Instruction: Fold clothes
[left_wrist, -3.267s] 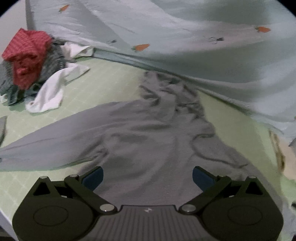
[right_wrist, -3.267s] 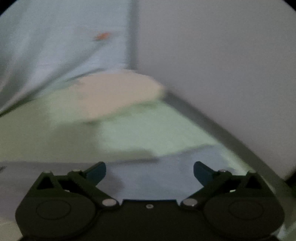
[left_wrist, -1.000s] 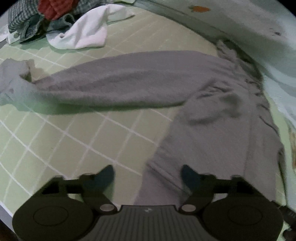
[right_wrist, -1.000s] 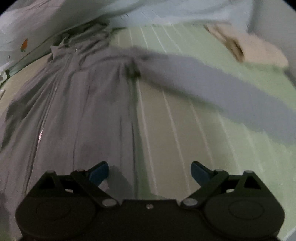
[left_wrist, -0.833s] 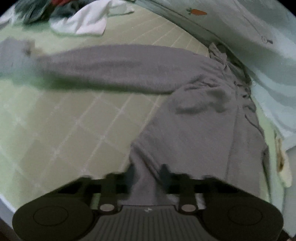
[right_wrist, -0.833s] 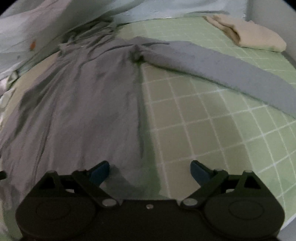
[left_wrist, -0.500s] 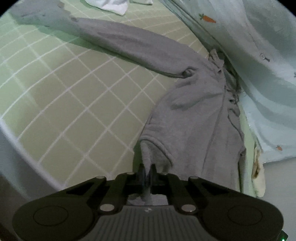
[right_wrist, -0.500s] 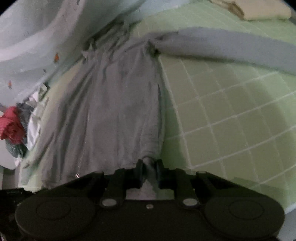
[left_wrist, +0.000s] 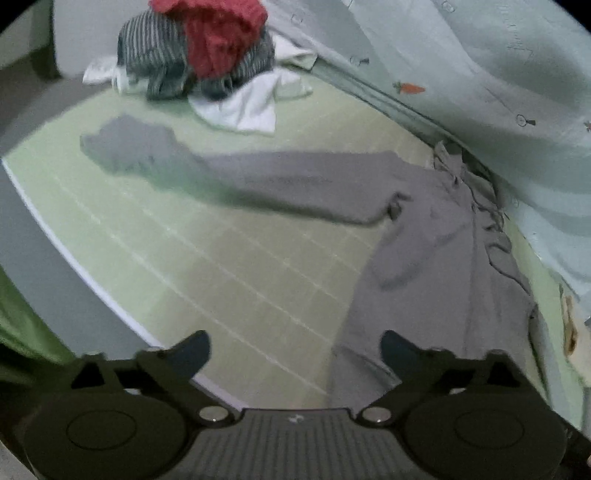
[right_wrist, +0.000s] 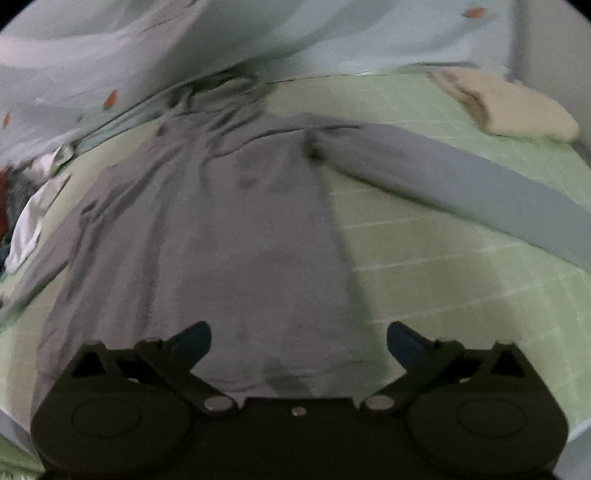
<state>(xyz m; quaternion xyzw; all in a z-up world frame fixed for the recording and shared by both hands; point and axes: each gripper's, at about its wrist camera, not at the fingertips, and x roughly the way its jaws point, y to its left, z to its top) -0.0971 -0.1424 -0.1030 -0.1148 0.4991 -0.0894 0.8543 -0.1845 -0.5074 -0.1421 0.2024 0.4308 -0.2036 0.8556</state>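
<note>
While the grey hoodie (right_wrist: 236, 229) lies flat on the green checked sheet (left_wrist: 207, 266), sleeves spread left and right, left gripper (left_wrist: 295, 347) and right gripper (right_wrist: 299, 338) hover over its near hem, jaws released, empty.

bare green sheet (left_wrist: 236, 266) left of hoodie (left_wrist: 436, 266), clothes pile (left_wrist: 207, 55) beyond

The grey long-sleeved top (right_wrist: 240, 221) lies spread flat, sleeves outstretched, apparently collar-up toward the far side.
</note>
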